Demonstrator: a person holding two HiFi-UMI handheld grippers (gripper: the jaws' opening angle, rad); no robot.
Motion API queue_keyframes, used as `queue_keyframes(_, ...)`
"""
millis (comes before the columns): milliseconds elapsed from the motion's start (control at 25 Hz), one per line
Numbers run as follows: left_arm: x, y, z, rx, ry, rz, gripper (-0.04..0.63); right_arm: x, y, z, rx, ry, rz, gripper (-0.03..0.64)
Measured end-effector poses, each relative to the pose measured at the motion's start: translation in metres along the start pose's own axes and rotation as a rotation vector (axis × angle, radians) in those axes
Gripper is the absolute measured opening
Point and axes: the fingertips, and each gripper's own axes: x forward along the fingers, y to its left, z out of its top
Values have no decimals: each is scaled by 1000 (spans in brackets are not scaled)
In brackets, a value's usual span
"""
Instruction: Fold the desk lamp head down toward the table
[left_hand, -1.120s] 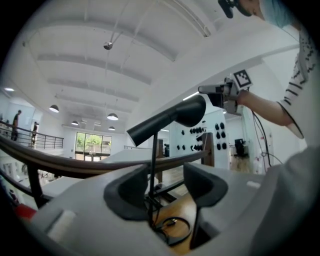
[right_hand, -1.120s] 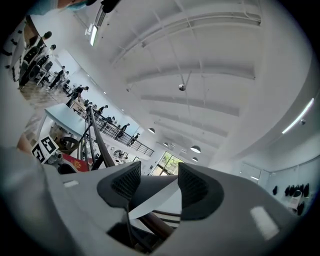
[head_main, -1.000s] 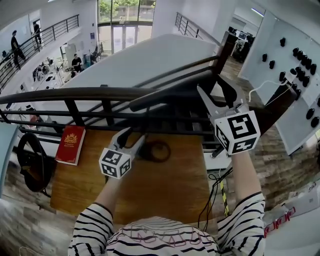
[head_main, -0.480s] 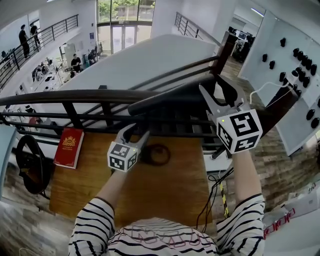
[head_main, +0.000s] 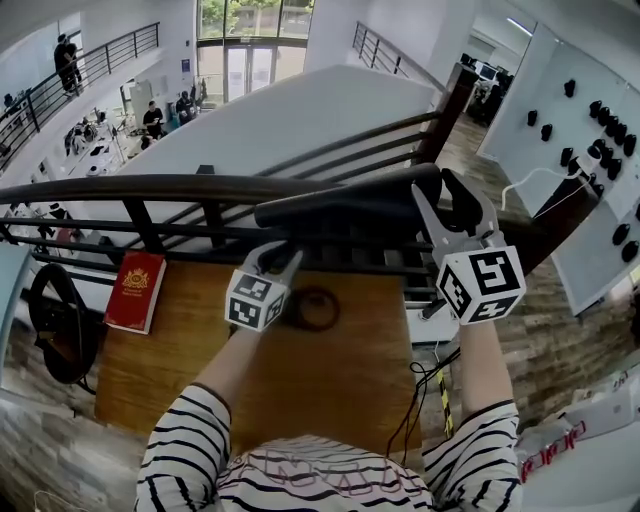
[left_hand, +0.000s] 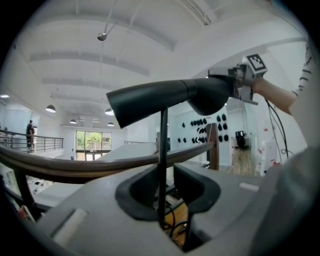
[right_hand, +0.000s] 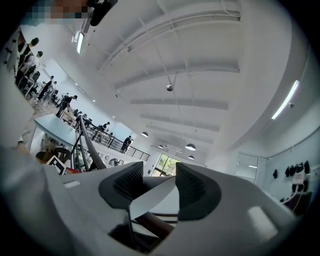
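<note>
The desk lamp's long dark head (head_main: 345, 205) lies roughly level above the wooden table (head_main: 340, 390), and its ring base (head_main: 315, 308) rests on the wood. My left gripper (head_main: 280, 256) reaches level to the thin black stem (left_hand: 162, 150). That stem stands between its closing jaws (left_hand: 165, 182), with a small gap still showing on one side. My right gripper (head_main: 440, 190) straddles the right end of the head, as the left gripper view also shows (left_hand: 239, 82). Its jaws (right_hand: 159, 187) are closing, with light still visible between the pads.
A dark railing (head_main: 130, 188) runs along the table's far edge, just under the lamp head. A red book (head_main: 135, 290) lies at the table's left. Cables (head_main: 430, 370) hang off the right side. A white board with black knobs (head_main: 590, 130) stands at the right.
My left gripper moved right and forward to the lamp stem, and its jaws narrowed around it. The right gripper shifted slightly right and down at the end of the lamp head.
</note>
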Motion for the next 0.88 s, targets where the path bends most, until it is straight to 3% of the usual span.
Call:
queue_keyframes(160,1,5,-1,-11,2,-6,51,-7,-2,-11,48,-25,-37,187)
queue_keyframes(440,1,6,0,-23,1,-25,49,-19,-4,-45,144,-6,-93,184)
queue_keyframes(840,2,8,-3,-38,-11,-35,49,-37,15,-133,395,34,-146,182)
queue_keyframes(880,2,8,-3,-39,-12,-36,49,-37,23,-143,404,47,-137,158)
